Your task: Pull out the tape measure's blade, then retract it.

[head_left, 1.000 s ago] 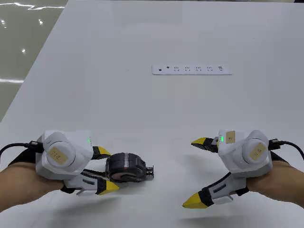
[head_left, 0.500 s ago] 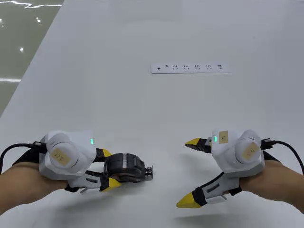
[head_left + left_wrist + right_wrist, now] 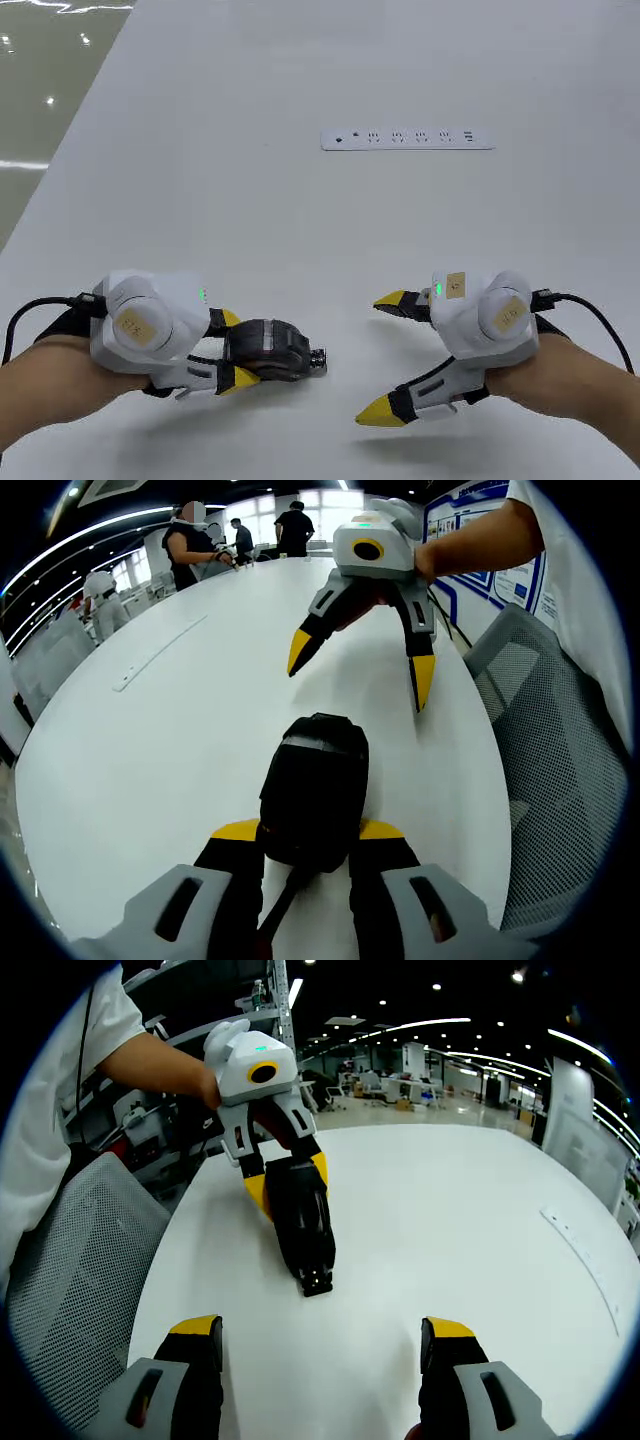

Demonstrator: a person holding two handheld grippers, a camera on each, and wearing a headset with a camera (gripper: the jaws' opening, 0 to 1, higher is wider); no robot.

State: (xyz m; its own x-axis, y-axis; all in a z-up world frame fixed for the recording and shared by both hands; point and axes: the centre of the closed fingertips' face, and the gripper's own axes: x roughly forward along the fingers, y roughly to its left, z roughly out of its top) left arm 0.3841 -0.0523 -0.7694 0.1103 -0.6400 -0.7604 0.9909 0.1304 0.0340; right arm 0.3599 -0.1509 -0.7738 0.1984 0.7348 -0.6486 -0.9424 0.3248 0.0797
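A black tape measure (image 3: 268, 349) lies on the white table (image 3: 300, 230) at the front left, its blade hook (image 3: 319, 358) pointing right. My left gripper (image 3: 232, 348) is shut on its case, yellow tips on both sides; in the left gripper view the tape measure (image 3: 315, 785) sits between the jaws. My right gripper (image 3: 385, 357) stands open a short way to the right of the hook, facing it. The right gripper view has the tape measure (image 3: 303, 1218) ahead, held by the left gripper (image 3: 285, 1182), with nothing between its own wide-apart tips (image 3: 320, 1330).
A white power strip (image 3: 407, 139) lies flat further back on the table. A mesh office chair (image 3: 560, 760) stands beside the table's near edge. Several people stand far off at the table's other end (image 3: 205, 540).
My right gripper has moved left toward the tape measure's hook, still open. The left gripper has closed fully on the case and barely shifted.
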